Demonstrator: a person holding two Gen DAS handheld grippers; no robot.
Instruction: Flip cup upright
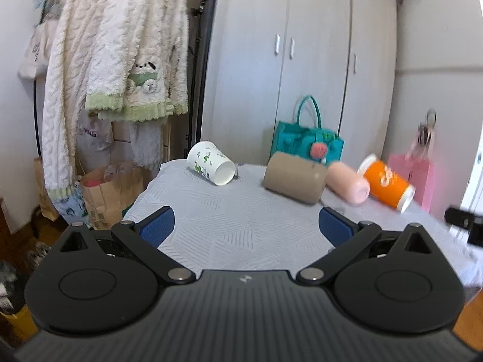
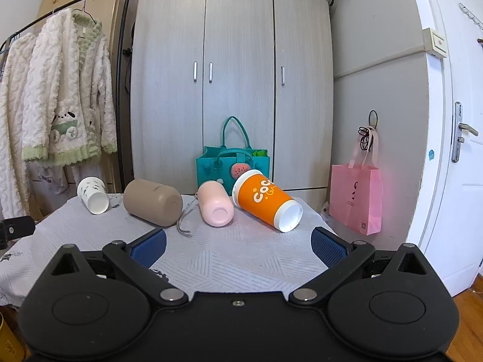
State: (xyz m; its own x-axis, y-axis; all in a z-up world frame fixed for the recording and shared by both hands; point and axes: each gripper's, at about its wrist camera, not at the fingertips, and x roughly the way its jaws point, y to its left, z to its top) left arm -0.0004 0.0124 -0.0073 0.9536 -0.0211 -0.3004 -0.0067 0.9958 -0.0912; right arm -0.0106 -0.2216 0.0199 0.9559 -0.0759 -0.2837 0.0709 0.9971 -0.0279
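Both the left gripper (image 1: 246, 226) and right gripper (image 2: 238, 246) stand apart, empty. Risk: orange cup (image 2: 267, 200), beside pink bottle (image 2: 215, 203), may roll off the table (image 2: 241, 259) if nudged.

Orange cup (image 2: 267, 200): glossy paper. White printed cup (image 1: 210, 163): paper. Tan mug (image 2: 152, 202): matt, smooth. Table cover (image 2: 241, 253): quilted cloth. Gripper pads (image 2: 149, 246): textured blue rubber.
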